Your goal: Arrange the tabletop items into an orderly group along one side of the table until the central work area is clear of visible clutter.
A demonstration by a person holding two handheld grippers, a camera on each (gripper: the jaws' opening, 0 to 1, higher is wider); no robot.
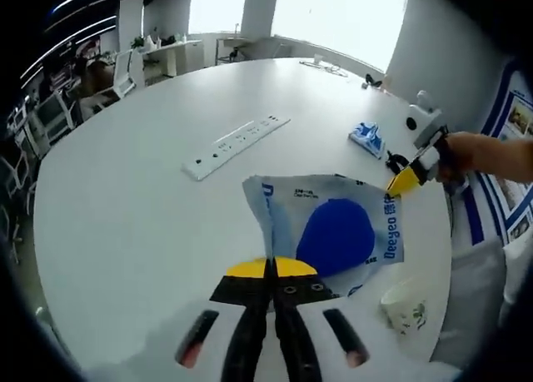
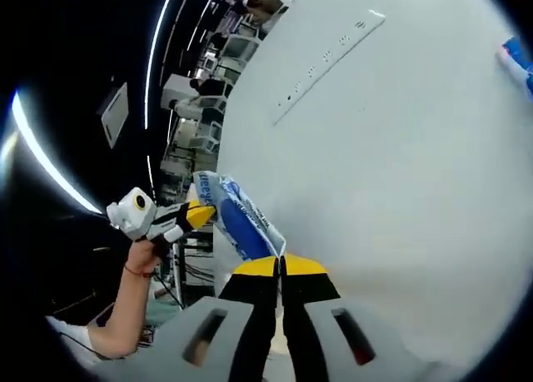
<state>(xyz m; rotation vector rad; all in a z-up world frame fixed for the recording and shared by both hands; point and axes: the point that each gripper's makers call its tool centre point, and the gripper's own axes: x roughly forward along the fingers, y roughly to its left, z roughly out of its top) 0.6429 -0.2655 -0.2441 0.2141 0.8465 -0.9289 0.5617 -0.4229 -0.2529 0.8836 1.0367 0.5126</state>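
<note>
A large round white worktop (image 1: 125, 232) carries a few loose items. The landmark is a long white power strip (image 1: 236, 146) lying flat near the middle.

Toward the near edge from the power strip, a flat plastic bag (image 1: 333, 224), pale blue-white with a dark blue round patch and printed lettering, is held stretched between both tools. The left tongs (image 1: 271, 270) have their yellow-tipped jaws pressed together on the bag's near edge. The right tongs (image 1: 403, 182), coming into the left gripper view from the right with a person's hand behind them, pinch the bag's far corner. In the right gripper view the right tongs (image 2: 280, 267) are likewise closed on one end of the bag (image 2: 241, 215), and the left tongs (image 2: 198, 215) grip the other end, held by a hand (image 2: 141, 261).

Beyond the bag's far side from the power strip lies a small blue-and-white packet (image 1: 367, 138). Near the worktop's edge, on the bag's other side, sits a crumpled white paper cup (image 1: 405, 303).

The bag looks light, thin and floppy, probably slippery film that sags and creases. Edge and corner pinches suit it best; a single grip would likely let it droop or slide. The cup seems fragile and easily crushed, so it would want a gentle hold at the rim.
</note>
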